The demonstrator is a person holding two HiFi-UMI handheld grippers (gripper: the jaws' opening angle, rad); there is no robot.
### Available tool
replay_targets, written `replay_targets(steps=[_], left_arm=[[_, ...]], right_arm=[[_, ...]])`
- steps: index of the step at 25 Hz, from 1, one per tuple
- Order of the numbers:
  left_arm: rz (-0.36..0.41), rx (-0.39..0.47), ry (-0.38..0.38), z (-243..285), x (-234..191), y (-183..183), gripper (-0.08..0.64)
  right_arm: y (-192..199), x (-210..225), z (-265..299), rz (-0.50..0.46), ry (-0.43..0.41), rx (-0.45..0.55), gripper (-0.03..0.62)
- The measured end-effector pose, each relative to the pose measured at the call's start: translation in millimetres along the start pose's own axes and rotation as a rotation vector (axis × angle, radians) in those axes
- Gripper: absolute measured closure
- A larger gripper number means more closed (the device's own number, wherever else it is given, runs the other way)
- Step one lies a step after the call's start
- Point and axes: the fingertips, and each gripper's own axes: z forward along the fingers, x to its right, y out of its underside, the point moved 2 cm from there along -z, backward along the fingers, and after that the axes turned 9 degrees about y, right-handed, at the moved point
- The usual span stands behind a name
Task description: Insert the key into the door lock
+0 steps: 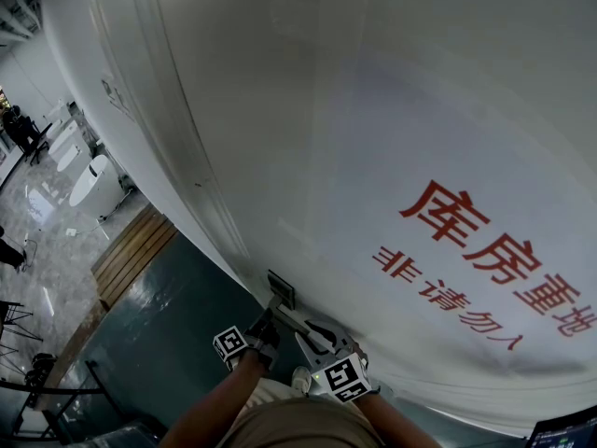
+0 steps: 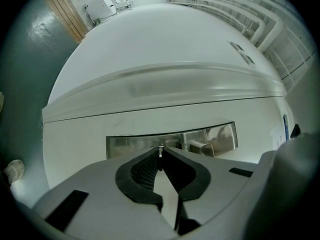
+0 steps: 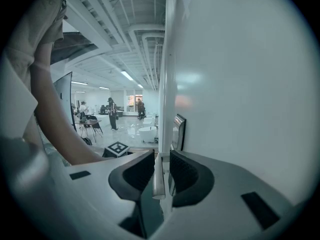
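- The key (image 2: 160,156) is a thin metal sliver standing on edge, pinched at the very tips of the left gripper (image 2: 160,149). Its jaws are pressed together on it with no gap to either side.
- The key's tip sits against the lower edge of the lock plate (image 2: 135,144), a shiny metal strip set into the door (image 1: 373,110). Whether the tip has gone into a keyhole cannot be told.
- In the head view the left gripper (image 1: 263,329) points at the same lock plate (image 1: 280,289), just below the door's edge.
- The handle (image 3: 157,179), a pale lever, runs lengthwise between the jaws of the right gripper (image 3: 161,159). These jaws are drawn in narrow around the lever, which fills nearly all the space between the ribbed pads.
- In the head view the handle (image 1: 297,320) slants down from the lock plate towards the right gripper (image 1: 322,336), so the two grippers sit close together, the left one nearer the plate.
- The person's forearm (image 1: 215,409) reaches up from the bottom edge of the head view to the left gripper.
- The door is white and carries large red lettering (image 1: 485,250) to the right of the grippers.
- Beyond the door's edge lie a dark green floor (image 1: 159,325), a strip of wooden boards (image 1: 135,250) and white bathroom fixtures (image 1: 93,180).
- In the right gripper view, people (image 3: 111,109) stand far off in a bright hall.
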Motion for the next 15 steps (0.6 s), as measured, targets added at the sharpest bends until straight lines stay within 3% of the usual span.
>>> replay_targets(steps=[15], left_arm=[[-0.014,0.011,-0.012,5.1,0.7,1.4,0.526]], right_arm=[[1.9,2.6,0.4,0.018,0.001,-0.002,0.491]])
